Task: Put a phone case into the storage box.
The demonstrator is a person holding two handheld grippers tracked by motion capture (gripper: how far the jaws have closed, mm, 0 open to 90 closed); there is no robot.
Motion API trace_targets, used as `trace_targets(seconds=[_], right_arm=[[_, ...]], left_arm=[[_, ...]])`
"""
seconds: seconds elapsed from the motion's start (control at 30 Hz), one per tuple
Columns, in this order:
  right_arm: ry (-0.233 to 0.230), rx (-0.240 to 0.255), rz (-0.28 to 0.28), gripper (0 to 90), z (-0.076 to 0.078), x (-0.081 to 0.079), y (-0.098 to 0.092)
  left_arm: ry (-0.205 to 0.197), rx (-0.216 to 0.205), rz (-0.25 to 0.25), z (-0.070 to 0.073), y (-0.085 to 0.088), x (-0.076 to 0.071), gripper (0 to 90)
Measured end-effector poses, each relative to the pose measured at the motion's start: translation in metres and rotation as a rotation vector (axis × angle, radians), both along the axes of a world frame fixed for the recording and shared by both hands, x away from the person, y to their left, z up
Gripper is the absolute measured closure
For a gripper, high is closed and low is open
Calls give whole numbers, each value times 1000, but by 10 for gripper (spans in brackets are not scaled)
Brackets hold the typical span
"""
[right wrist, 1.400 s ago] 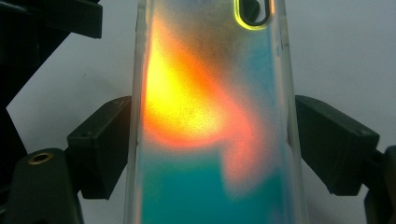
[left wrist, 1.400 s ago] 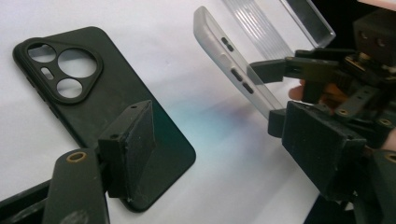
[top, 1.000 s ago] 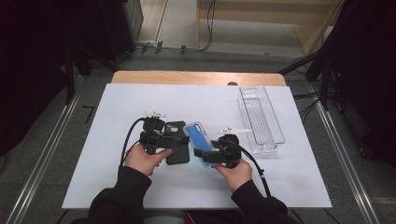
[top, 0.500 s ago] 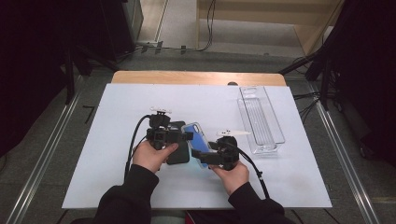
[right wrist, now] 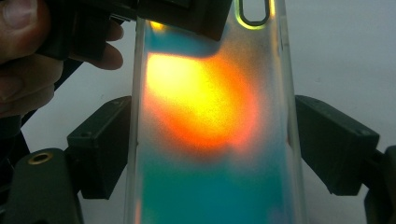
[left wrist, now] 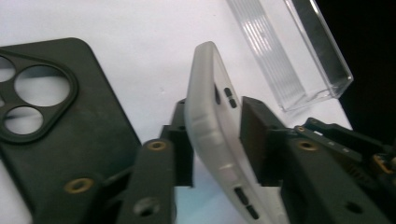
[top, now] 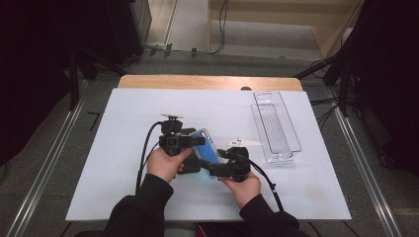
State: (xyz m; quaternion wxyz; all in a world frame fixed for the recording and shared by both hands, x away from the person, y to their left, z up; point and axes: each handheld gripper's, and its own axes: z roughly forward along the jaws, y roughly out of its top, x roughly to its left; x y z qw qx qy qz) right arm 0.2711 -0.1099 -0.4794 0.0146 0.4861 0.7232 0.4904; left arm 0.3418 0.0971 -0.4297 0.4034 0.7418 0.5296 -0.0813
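At frame centre on a white worktop in a dark room, both claws grip a translucent phone case: left claw just closing, right claw clamping its edges.

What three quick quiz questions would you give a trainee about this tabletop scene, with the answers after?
1. True or false: the clear tray holds the black phone case.
2. What is the right hand-held gripper clamped on? A) the translucent phone case B) the clear tray C) a cable
3. Where does the black phone case lie?

Key: 1 false, the tray is empty. 2 A, by its long edges. 3 flat on the white table, beside the translucent phone case.
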Motion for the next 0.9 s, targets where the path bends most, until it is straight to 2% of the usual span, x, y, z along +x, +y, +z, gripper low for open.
trace_targets(seconds=[0.07,0.13,0.2,0.27,0.47,0.63,0.67,0.7,0.77,0.8,0.9], right_arm=[[-13,7,-2,151,0,-1,0],[-21,8,2,150,0,0,-1],[-16,30,7,150,-1,0,-1],[-22,49,13,149,-3,1,-1],[-77,5,14,148,-3,0,1],[-93,4,19,147,-2,0,2],[-117,-35,29,134,-2,-1,2],[-126,-37,38,103,-2,0,2],[-126,-35,46,76,-1,0,2],[-120,-36,53,0,-1,1,3],[-109,-46,80,0,1,5,1]], left_arm=[[-2,-3,1,0,0,0,758],[11,-18,1,0,1,0,778],[27,-42,3,1,3,1,813],[21,-44,5,2,3,1,819],[29,-78,-1,4,4,0,844],[50,-105,-2,5,6,0,855],[56,-118,-4,5,5,0,865],[57,-122,-7,5,5,-1,865],[46,-117,-16,7,4,-2,865],[42,-118,-16,8,4,-2,865],[27,-114,-17,12,4,-4,864]])
